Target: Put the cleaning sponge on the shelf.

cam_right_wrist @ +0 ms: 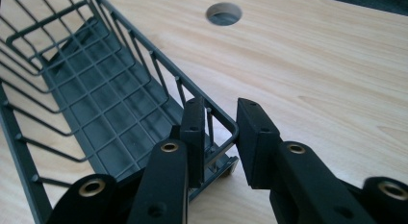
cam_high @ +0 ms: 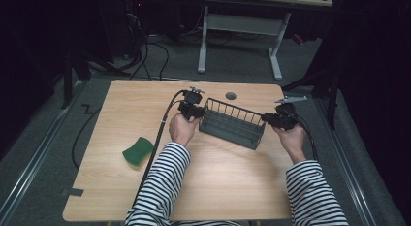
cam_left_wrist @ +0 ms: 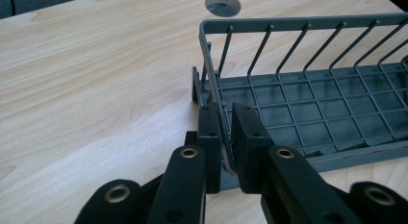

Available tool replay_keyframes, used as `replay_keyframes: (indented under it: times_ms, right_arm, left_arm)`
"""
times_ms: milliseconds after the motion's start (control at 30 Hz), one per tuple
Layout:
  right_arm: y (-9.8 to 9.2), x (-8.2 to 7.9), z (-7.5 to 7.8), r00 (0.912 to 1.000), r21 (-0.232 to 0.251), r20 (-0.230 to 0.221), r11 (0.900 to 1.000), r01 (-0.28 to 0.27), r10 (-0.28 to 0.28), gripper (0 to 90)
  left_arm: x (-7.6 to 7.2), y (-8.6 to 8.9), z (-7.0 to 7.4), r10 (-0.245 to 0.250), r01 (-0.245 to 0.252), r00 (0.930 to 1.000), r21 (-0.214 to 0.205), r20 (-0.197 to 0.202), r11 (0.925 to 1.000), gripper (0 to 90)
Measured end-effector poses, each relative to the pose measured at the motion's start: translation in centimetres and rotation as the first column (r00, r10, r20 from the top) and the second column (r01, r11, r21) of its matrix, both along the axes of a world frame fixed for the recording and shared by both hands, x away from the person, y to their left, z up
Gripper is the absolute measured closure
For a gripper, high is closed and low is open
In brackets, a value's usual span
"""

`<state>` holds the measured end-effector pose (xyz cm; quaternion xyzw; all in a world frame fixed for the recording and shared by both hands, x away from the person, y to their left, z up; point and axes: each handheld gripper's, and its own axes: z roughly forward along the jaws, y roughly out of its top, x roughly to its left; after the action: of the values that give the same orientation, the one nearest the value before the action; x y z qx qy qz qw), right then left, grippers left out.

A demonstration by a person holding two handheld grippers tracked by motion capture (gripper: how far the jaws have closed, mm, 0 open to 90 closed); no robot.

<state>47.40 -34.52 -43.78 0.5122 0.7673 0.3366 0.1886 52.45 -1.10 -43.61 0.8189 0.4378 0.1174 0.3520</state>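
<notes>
A dark grey wire basket was set on the far half of a light wooden table, lying at a slant, with its left end farther from the person than its right end. It was empty, its gridded floor and slanted side wires being seen in both gripper views.

The left gripper was held at the basket's left end. In the left gripper view the left gripper was seen pinched on the wire of that end wall, the rim running away to the right; one jaw was placed outside the wall and the other inside, with the wire clamped between them.

The right gripper was held at the basket's right end. In the right gripper view the right gripper was placed astride the rounded corner of the basket. One jaw was set inside the wall against an upright wire, the other outside the rim; a small gap was seen between the outer jaw and the corner wire, though the jaws were drawn in as far as they went, so the end wall was taken as gripped.

A round hole in the tabletop was seen just beyond the basket. A green sponge was lying well apart from the basket, near the table's left edge, untouched. Striped sleeves were seen coming in from the near edge. Behind the table, a white desk frame was standing on the grey floor.
</notes>
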Motion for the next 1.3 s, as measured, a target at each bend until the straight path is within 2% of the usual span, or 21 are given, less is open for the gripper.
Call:
replay_keyframes:
  times_ms: [133,267,433,533,633,833,1067,1167,1200,1300]
  right_arm:
    - [1.0,-1.0,0.1,0.9993,-0.015,-0.009,0.9993,-0.035,0.035,73.8]
    - [2.3,-2.3,0.3,0.9974,-0.025,-0.016,0.9972,-0.07,0.07,73.4]
    - [3.5,-4.0,0.0,0.9949,0.015,-0.006,0.9948,-0.101,0.101,72.7]
    - [4.3,-4.8,0.0,0.993,0.017,-0.007,0.9929,-0.118,0.118,72.5]
    - [5.2,-5.4,0.0,0.9901,0.003,-0.001,0.9901,-0.14,0.14,72.3]
    - [6.7,-6.5,-0.2,0.9832,0.009,0.02,0.9833,-0.182,0.181,71.8]
    - [7.2,-7.2,-0.5,0.9812,0.044,0.038,0.9806,-0.191,0.189,71.4]
    - [7.5,-7.2,-0.6,0.9806,0.041,0.02,0.9799,-0.196,0.195,64.4]
    - [7.6,-7.2,-0.7,0.9807,0.036,0.012,0.9801,-0.195,0.195,60.8]
    - [7.7,-7.2,-0.7,0.9815,0.037,0.026,0.981,-0.19,0.19,51.4]
  left_arm:
    - [-0.9,1.3,0.0,0.003,-0.003,0.9999,-0.011,-0.012,0.9999,83.2]
    - [-2.2,2.7,0.0,0.001,-0.001,1.0,-0.008,-0.006,1.0,83.4]
    - [-4.0,4.5,-0.1,0.001,-0.001,1.0,-0.014,-0.005,0.9999,83.4]
    - [-5.0,5.4,-0.1,0.004,-0.004,1.0,-0.012,-0.004,0.9999,83.3]
    - [-5.8,6.4,-0.2,0.01,-0.01,0.9999,-0.021,-0.002,0.9997,83.2]
    - [-7.3,8.3,-0.2,0.024,-0.024,0.9997,-0.033,0.003,0.9992,83.2]
    - [-8.4,9.2,-0.3,0.028,-0.027,0.9996,-0.046,0.01,0.9986,82.5]
    - [-8.6,9.4,-0.3,0.04,-0.039,0.9991,-0.05,0.017,0.998,77.5]
    - [-8.6,9.5,-0.2,0.045,-0.044,0.9988,-0.055,0.017,0.9975,73.2]
    - [-8.8,10.0,-0.1,0.063,-0.06,0.9977,-0.07,0.027,0.9957,57.7]
